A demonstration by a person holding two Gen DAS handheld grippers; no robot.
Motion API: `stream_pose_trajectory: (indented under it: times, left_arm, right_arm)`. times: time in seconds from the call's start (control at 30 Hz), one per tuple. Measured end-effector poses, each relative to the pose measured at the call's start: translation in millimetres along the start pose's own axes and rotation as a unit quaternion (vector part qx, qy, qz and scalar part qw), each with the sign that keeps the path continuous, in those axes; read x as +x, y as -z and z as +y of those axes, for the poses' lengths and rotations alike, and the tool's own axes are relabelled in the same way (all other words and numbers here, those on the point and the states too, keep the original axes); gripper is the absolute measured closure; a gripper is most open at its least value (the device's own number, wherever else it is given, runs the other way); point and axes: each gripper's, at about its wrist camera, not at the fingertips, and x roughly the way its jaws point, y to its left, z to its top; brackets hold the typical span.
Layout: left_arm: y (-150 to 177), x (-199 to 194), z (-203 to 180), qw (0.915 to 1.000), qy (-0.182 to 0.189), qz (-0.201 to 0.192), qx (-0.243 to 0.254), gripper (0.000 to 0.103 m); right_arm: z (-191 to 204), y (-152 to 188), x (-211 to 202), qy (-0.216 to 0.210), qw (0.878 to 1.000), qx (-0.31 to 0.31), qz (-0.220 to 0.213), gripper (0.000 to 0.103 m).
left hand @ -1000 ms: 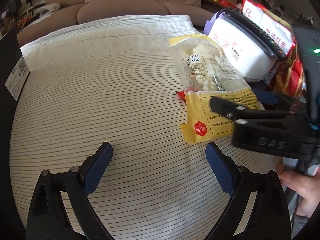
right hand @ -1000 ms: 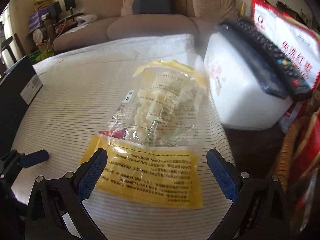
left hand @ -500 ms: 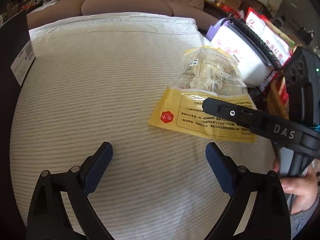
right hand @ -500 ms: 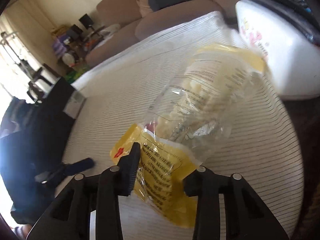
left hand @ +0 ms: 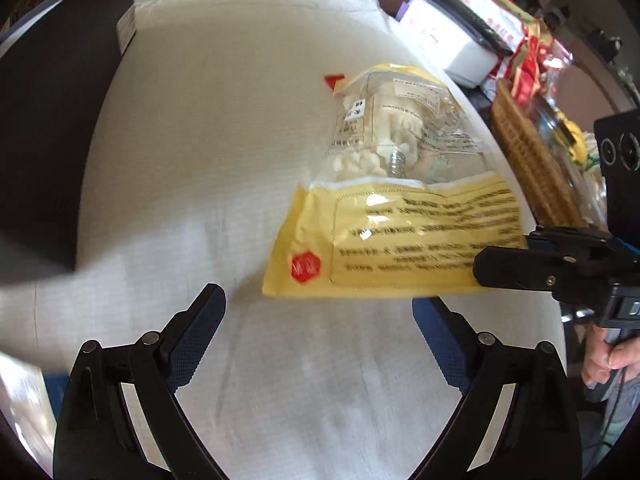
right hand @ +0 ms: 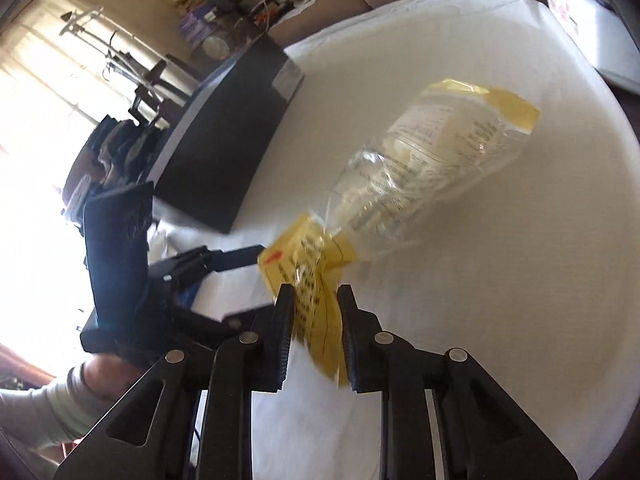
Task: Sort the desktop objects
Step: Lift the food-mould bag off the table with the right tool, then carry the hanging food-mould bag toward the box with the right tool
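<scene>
The right hand-held gripper (right hand: 314,330) pinches the yellow-and-clear plastic packet (right hand: 404,184); the left hand-held gripper (left hand: 318,344) gapes empty — only its view shows the brown wicker basket (left hand: 532,160).

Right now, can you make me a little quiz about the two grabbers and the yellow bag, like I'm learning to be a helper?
1. True or false: the left gripper is clamped on the yellow bag.
2. Which part of the bag does the right gripper pinch? A) the clear end with the white pieces B) the yellow printed end C) the red corner far from it
3. Fill in: the big dark thing on the white cloth, at the far left of the table, is a black ____.

Key
1. False: its jaws stand wide apart with nothing between them.
2. B
3. box
</scene>
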Motion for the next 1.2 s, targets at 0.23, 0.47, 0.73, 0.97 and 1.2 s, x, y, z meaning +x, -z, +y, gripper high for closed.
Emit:
stream_pose_trajectory:
  times: [0.23,0.47,0.73,0.97,1.2]
  left_arm:
    - [-11.5,-17.3,-9.6,0.9982,0.019,-0.056,0.012,0.008]
    - [-18.6,8.5,3.3,0.9981,0.017,-0.051,0.031,0.008]
    - [-14.7,13.8,-12.5,0.9954,0.087,-0.015,0.036,0.040]
    - [-3.0,3.1,-27.8,0.9832,0.172,0.034,0.051,0.034]
    - [-7.2,-33.5,-3.5,0.9822,0.179,-0.039,0.043,0.028]
  right_arm:
    - [-36.6,-7.9,-22.6,0.075,0.988,0.105,-0.086,0.046]
    - [-74.8,-33.7,-4.7,0.088,0.978,0.150,-0.115,0.039]
    - [-45.1,-40.1,8.5,0.004,0.986,0.112,-0.124,0.068]
    - [-9.0,-49.3,-17.4,-0.106,0.980,0.071,-0.155,0.067]
    - [-11.4,-40.6,-16.9,-0.188,0.968,0.095,-0.134,0.067]
